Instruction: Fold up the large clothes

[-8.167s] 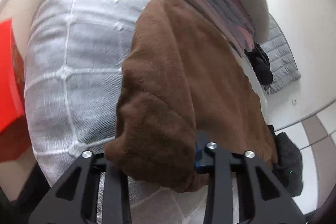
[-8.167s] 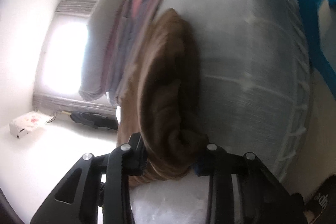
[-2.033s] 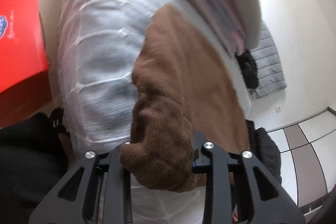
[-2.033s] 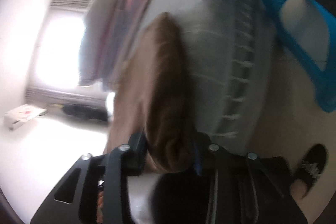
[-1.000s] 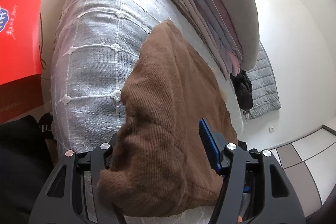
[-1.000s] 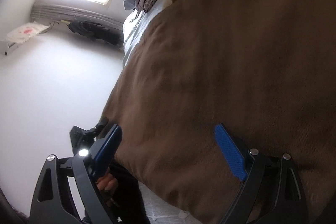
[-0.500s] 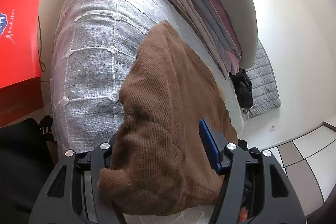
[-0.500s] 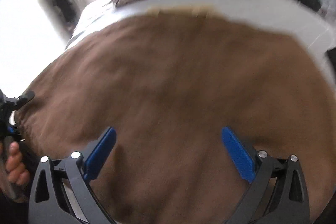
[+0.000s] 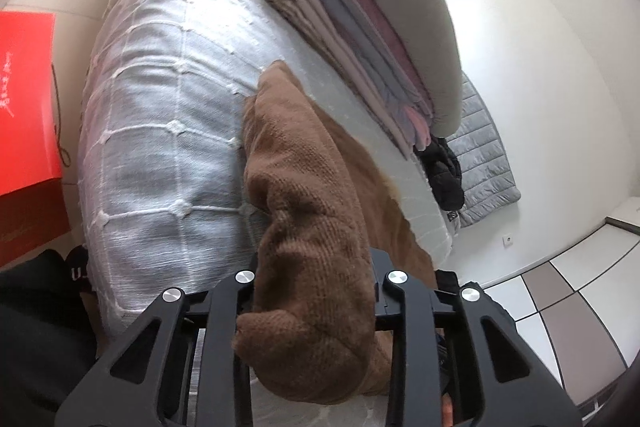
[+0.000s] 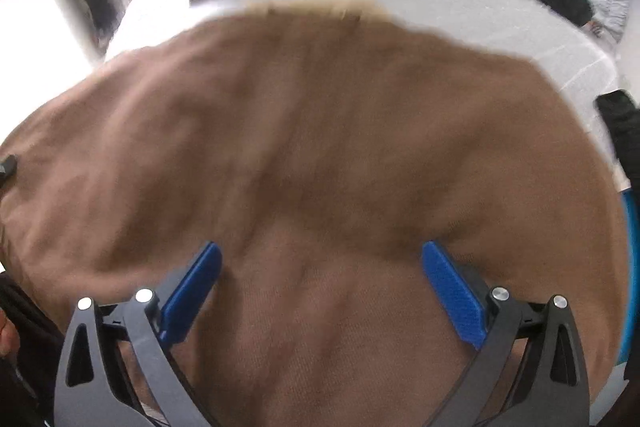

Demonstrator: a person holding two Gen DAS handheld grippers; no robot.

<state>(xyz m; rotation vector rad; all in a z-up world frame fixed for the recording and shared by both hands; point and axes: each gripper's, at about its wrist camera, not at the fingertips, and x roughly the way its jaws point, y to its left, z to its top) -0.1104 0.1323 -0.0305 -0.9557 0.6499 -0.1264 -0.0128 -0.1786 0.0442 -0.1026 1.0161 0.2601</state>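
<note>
Left gripper (image 9: 314, 281) just closed, pinching brown sweater (image 9: 308, 227) — right gripper (image 10: 320, 283) spread above it.

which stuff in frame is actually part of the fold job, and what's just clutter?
In the job:
- brown knit sweater
- left tongs, just closed on a bunched fold of it
- right tongs, open over the sweater
- grey bedspread, the work surface

Lying about:
- stack of folded clothes
- red bag
- black jacket
- grey quilted mat

A grey-quilted bed (image 9: 160, 115) carries a brown sweater (image 9: 304, 211) and stacked folded clothes (image 9: 376, 27).
</note>
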